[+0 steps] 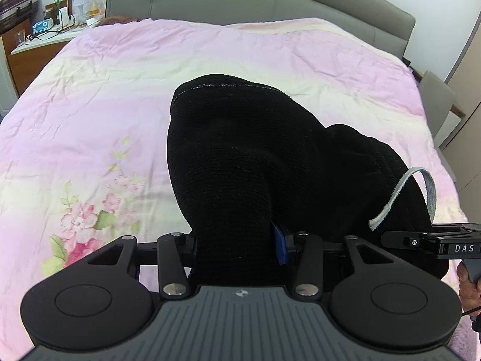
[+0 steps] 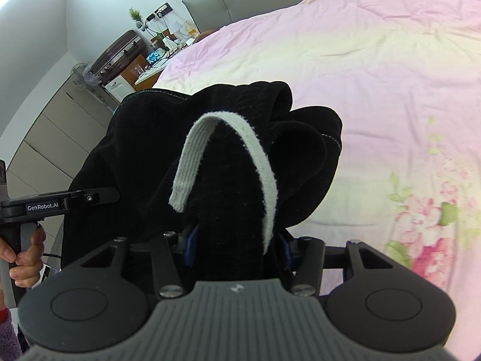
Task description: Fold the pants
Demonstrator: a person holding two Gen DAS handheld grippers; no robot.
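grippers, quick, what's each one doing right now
Left gripper: shut on the black pants.
Right gripper: shut on the black pants, by the white drawstring.

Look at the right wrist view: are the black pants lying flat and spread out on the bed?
No. The black pants hang bunched from the right gripper, their white drawstring dangling, above the pink bedspread.

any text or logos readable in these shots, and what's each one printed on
"DAS": on the right gripper, seen from the left wrist view; cut off at the frame edge.
"GenRobot.AI": on the left gripper, seen from the right wrist view.
The tissue box on the nightstand has a pattern too small to read.
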